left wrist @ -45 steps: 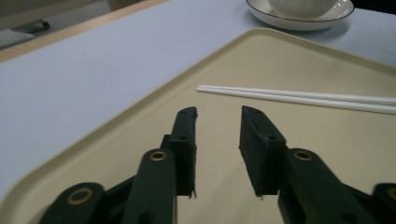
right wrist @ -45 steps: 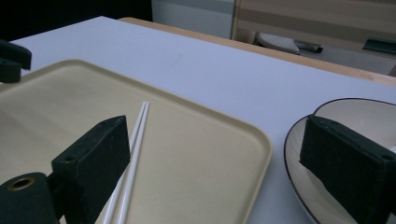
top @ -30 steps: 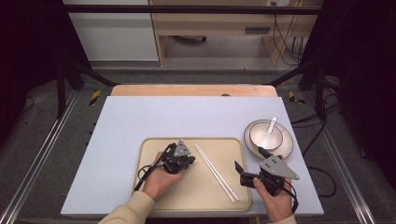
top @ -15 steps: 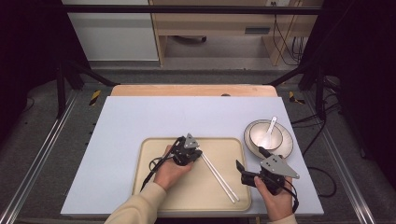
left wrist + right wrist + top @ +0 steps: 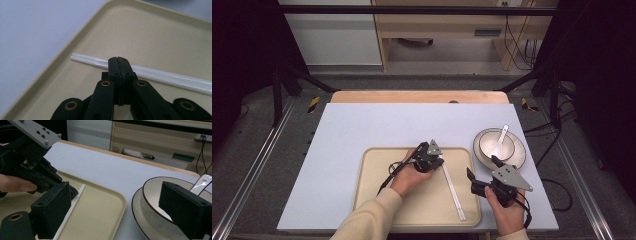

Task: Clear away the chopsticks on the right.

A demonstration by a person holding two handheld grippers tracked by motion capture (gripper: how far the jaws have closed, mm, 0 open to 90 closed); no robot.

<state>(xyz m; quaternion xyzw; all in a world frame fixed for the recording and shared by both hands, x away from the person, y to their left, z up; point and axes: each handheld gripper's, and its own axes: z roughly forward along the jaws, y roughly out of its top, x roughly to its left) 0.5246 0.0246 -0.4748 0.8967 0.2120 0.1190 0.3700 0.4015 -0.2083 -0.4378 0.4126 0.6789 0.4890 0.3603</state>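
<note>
Near edge first: right gripper (image 5: 482, 181) held at 5 o'clock on the surface (image 5: 362, 135), jaws wide apart with nothing between them, just off the tray's right rim and pointing toward 10 o'clock. In the right gripper view, bowl (image 5: 160, 202) on its plate (image 5: 140, 220) close at 3 o'clock, spoon (image 5: 200, 183) resting inside.

Next, left gripper (image 5: 435, 161) over the beige tray (image 5: 377, 200), jaws pressed together and empty, tips right at the top end of the white chopsticks (image 5: 453, 186). Seen along the left gripper view, chopsticks (image 5: 160, 75) crossing just beyond the tips, long axis running from 10 o'clock to 4 o'clock, the pair lying side by side, flat on the tray floor. From the high view, same pair stretched from 11 o'clock down to 5 o'clock along the tray's right side, lower end near the front right corner.

Likely next: spread the left jaws, then straddle both sticks across their length. Left hand clearly nearer the upper end; right nearer the lower end. Raised rim close on the right, little slack there; open tray floor toward 9 o'clock.

Farther off, bare surface out to 12 o'clock, free of obstacles.
</note>
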